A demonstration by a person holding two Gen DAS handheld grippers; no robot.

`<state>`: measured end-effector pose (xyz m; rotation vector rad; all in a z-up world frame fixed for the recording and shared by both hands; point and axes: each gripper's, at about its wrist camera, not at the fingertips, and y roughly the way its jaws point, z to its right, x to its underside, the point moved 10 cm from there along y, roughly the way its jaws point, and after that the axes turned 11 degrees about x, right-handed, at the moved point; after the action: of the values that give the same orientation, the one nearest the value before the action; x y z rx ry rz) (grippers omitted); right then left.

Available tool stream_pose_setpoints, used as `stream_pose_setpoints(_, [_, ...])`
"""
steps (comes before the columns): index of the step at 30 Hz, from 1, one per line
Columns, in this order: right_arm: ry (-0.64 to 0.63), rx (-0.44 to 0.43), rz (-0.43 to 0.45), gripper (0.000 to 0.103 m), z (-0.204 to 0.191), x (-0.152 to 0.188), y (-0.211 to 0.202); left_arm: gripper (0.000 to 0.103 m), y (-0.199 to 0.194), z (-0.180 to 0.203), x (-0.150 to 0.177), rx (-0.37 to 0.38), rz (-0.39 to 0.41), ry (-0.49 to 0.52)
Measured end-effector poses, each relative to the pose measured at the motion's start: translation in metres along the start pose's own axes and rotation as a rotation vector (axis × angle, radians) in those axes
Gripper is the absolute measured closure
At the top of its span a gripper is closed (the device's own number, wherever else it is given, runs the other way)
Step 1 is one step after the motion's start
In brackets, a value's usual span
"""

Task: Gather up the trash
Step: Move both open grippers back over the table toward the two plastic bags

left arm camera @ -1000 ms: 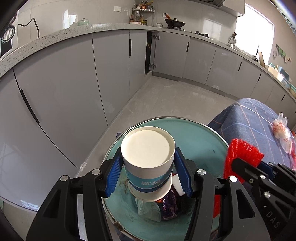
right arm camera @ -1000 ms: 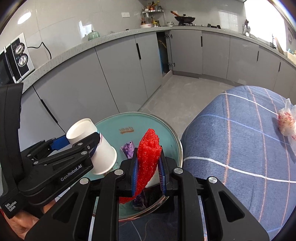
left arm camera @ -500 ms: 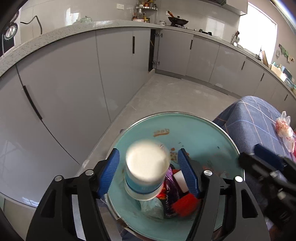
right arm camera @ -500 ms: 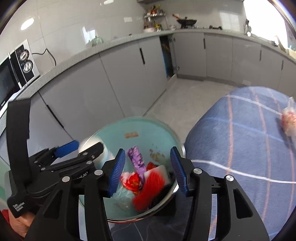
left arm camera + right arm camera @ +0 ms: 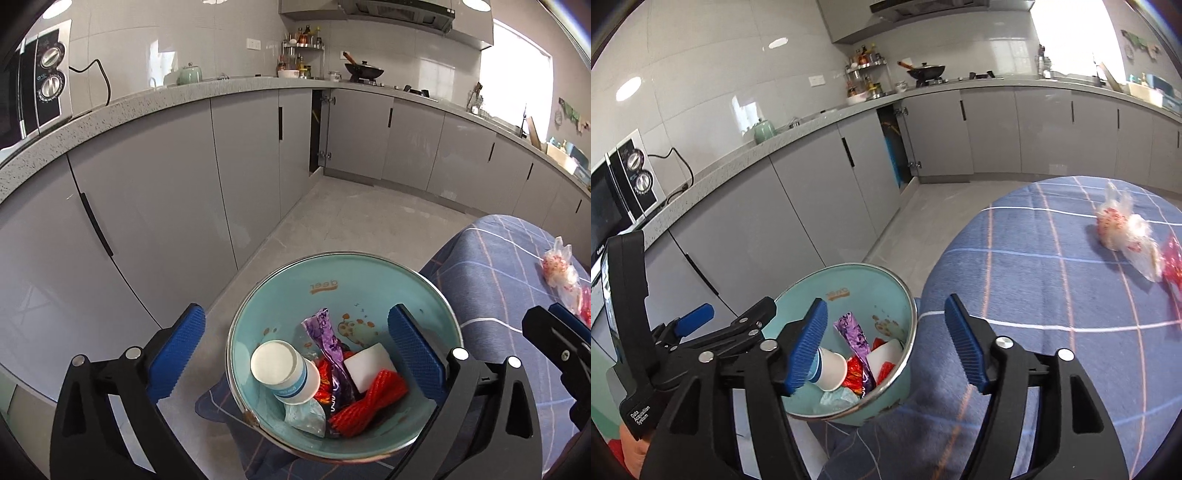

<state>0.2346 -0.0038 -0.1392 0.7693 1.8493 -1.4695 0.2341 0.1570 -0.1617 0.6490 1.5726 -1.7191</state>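
Now both claws, left claw (image 5: 295,354) and right claw (image 5: 886,341), spread wide and empty above the teal bowl (image 5: 369,273) of trash.

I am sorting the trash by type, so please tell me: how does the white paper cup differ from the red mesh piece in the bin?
The white paper cup with a blue band is a rigid cylinder; the red ribbed mesh piece is soft and folded. The cup lies tipped at the left; the mesh lies at the right, beside a white block. Both rest inside the teal round bin, held by neither gripper.
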Motion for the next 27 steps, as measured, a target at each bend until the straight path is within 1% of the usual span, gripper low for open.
stream_pose_setpoints(3, [0.000,0.006,0.013,0.031,0.006,0.003,-0.010,0.006,-0.005,0.005,0.002,-0.001,-0.001,0.005])
stream_pose_setpoints(5, [0.002,0.010,0.019,0.030,0.008,0.005,-0.016,0.006,-0.009,0.008,0.004,0.005,0.002,0.009])
stream_pose_setpoints(7, [0.009,0.016,0.019,0.027,0.012,0.008,-0.020,0.006,-0.014,0.013,0.003,0.009,0.008,0.016])
stream_pose_setpoints(11, [0.003,0.043,0.021,0.026,0.022,0.016,-0.028,0.006,-0.022,0.024,0.004,0.022,0.019,0.026])
stream_pose_setpoints(15, [0.016,0.077,0.034,0.027,0.039,0.019,-0.037,0.006,-0.027,0.047,0.008,0.053,0.023,0.067])
stream_pose_setpoints(20, [0.059,0.134,0.044,0.027,0.073,0.023,-0.049,0.006,-0.028,0.079,0.015,0.088,0.013,0.114])
stream_pose_setpoints(23, [0.087,0.178,0.056,0.027,0.096,0.026,-0.057,0.006,-0.024,0.096,0.021,0.098,-0.014,0.129])
stream_pose_setpoints(27, [0.122,0.220,0.054,0.027,0.127,0.034,-0.063,0.006,-0.019,0.126,0.032,0.139,-0.037,0.157])
